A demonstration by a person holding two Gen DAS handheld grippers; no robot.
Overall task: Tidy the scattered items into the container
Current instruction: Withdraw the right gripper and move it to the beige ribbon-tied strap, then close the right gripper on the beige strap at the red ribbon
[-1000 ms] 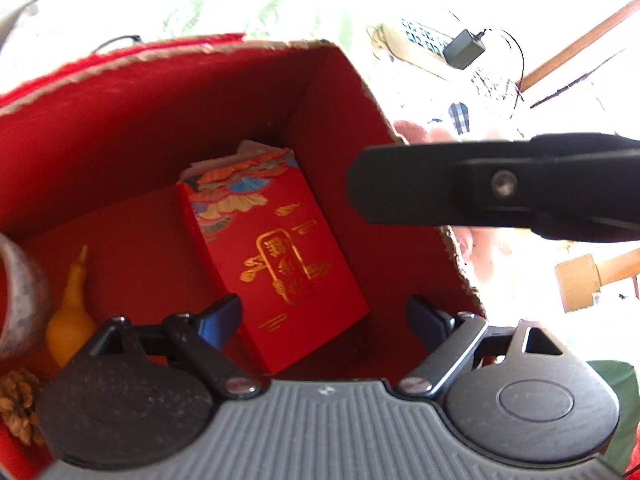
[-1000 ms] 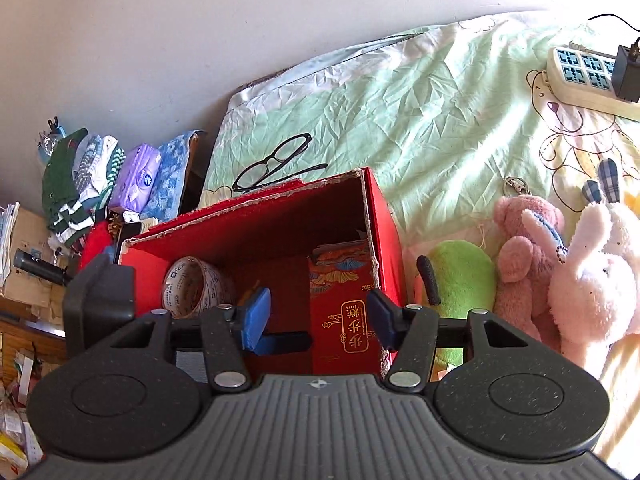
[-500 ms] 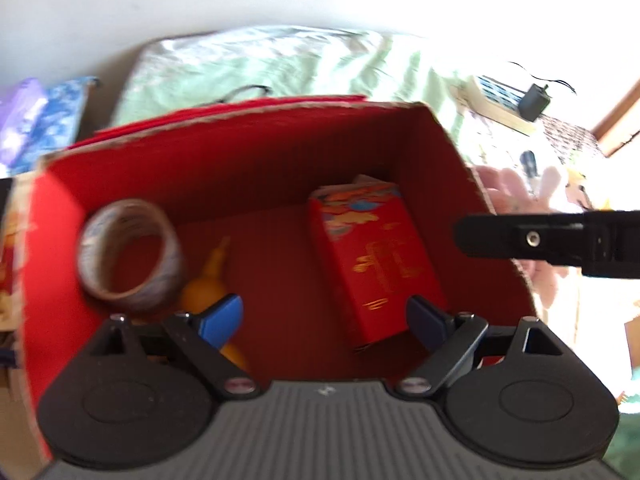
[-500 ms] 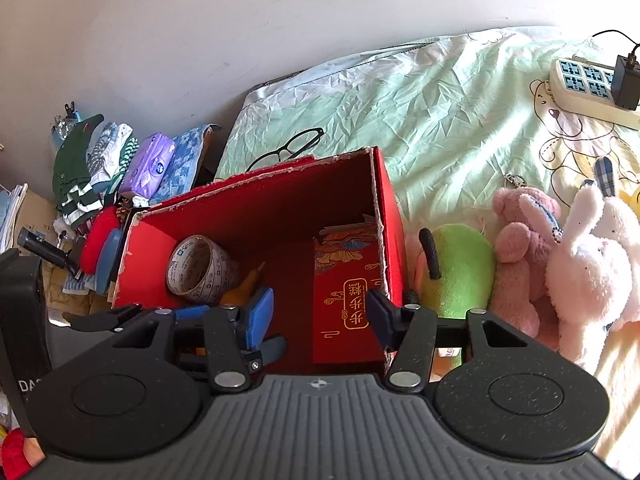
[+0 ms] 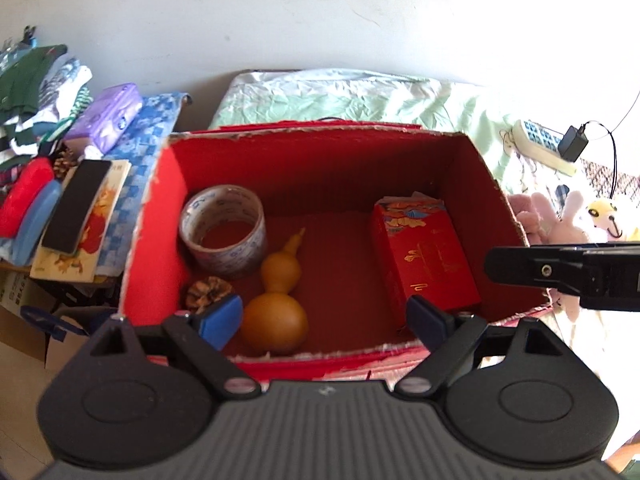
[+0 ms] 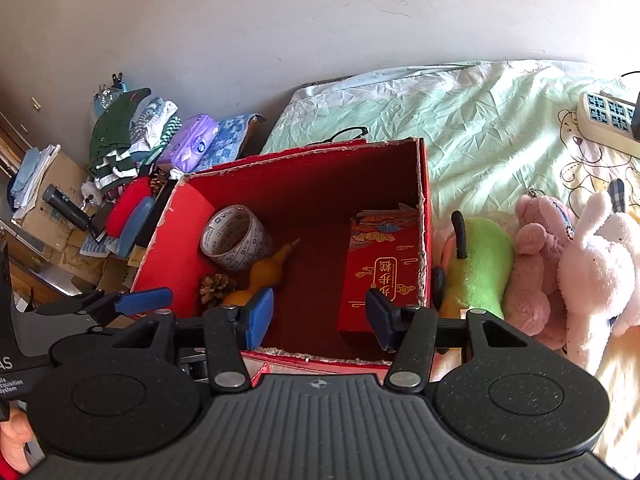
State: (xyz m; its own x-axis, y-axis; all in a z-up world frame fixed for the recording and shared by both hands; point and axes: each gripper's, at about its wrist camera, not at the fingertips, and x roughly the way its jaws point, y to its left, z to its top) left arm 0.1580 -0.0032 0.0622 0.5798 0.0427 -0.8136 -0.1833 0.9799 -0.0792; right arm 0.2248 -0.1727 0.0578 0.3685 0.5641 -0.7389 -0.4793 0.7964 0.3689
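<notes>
**Both grippers empty above the red box**

The left gripper [image 5: 322, 322] and the right gripper [image 6: 320, 314] both hang with their jaws apart and hold nothing, at the near edge of the open red cardboard box [image 5: 320, 168]. Inside the box, a roll of clear printed tape [image 5: 223, 231] stands at the far left. A small brown pine cone [image 5: 207, 294] lies near it, beside an orange gourd [image 5: 278, 300]. A red packet with gold print [image 5: 426, 258] leans on the right wall. To the right of the box, on the pale green bedsheet [image 6: 480, 120], lie a green plush pear [image 6: 478, 266] and a pink plush rabbit [image 6: 596, 276].
</notes>
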